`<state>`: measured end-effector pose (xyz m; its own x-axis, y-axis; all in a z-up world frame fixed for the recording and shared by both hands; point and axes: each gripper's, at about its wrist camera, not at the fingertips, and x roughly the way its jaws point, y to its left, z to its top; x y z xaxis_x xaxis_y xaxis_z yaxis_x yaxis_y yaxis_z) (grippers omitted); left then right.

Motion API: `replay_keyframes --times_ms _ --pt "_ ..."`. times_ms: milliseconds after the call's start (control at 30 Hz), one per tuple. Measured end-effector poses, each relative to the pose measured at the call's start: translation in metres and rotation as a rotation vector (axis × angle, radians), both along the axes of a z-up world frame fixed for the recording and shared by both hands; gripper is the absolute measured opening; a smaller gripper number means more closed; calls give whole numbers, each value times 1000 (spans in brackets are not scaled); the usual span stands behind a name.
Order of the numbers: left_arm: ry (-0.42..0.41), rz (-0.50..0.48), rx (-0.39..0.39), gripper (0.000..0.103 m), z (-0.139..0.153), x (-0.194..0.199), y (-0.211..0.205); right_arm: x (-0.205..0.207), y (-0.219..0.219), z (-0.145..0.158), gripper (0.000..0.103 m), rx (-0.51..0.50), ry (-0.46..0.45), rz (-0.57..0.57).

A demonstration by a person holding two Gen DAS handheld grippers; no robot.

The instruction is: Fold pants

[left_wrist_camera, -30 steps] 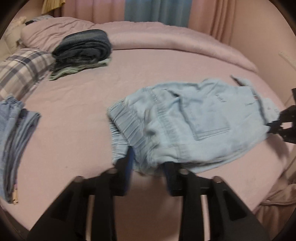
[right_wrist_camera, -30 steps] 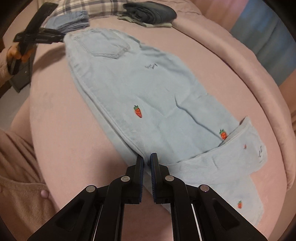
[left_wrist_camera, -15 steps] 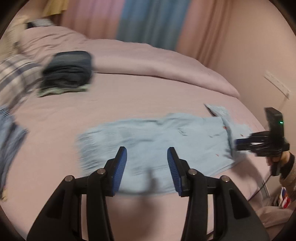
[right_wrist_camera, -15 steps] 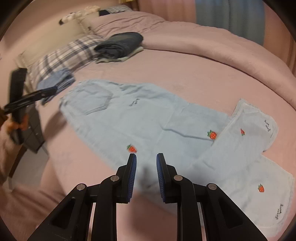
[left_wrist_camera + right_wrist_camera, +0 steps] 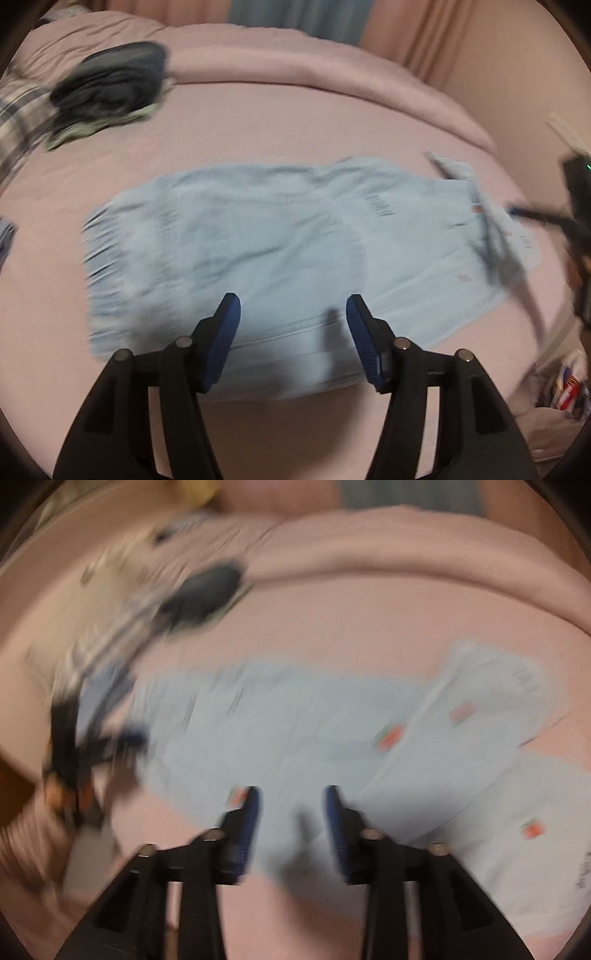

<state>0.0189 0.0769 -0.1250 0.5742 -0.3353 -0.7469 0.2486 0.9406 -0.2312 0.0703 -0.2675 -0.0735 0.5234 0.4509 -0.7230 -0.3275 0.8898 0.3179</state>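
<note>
we log: light-blue pants [image 5: 280, 236] flat on pink bed [image 5: 295, 122]; our left gripper [image 5: 291, 332] and right gripper [image 5: 291, 823] spread apart, empty; dark folded clothes [image 5: 110, 81] at 10 o'clock.

Pink-sheeted bed [image 5: 280, 122] carries light blue denim pants [image 5: 280, 240] spread flat mid-bed; dark folded clothes stack [image 5: 110, 85] far left, beside plaid pillow [image 5: 18, 110].

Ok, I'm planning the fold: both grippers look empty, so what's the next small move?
Probably lower the open left gripper onto the near edge of the light blue pants and pinch it, since the pants lie flat on the bed and the right gripper is open too.
</note>
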Motion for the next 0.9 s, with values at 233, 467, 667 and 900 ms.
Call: replay_keyframes --times_ms 233,467,667,900 --pt "18 -282 -147 60 9 5 -109 113 -20 -12 63 -124 162 -283" --pt "107 -472 -194 60 -5 21 -207 163 -16 -43 61 -119 287 -334" --pt "166 -495 -76 38 -27 31 -254 142 -36 -30 6 -62 196 -315" --pt "134 -470 -30 10 -24 28 -261 12 -132 21 6 292 -50 -463"
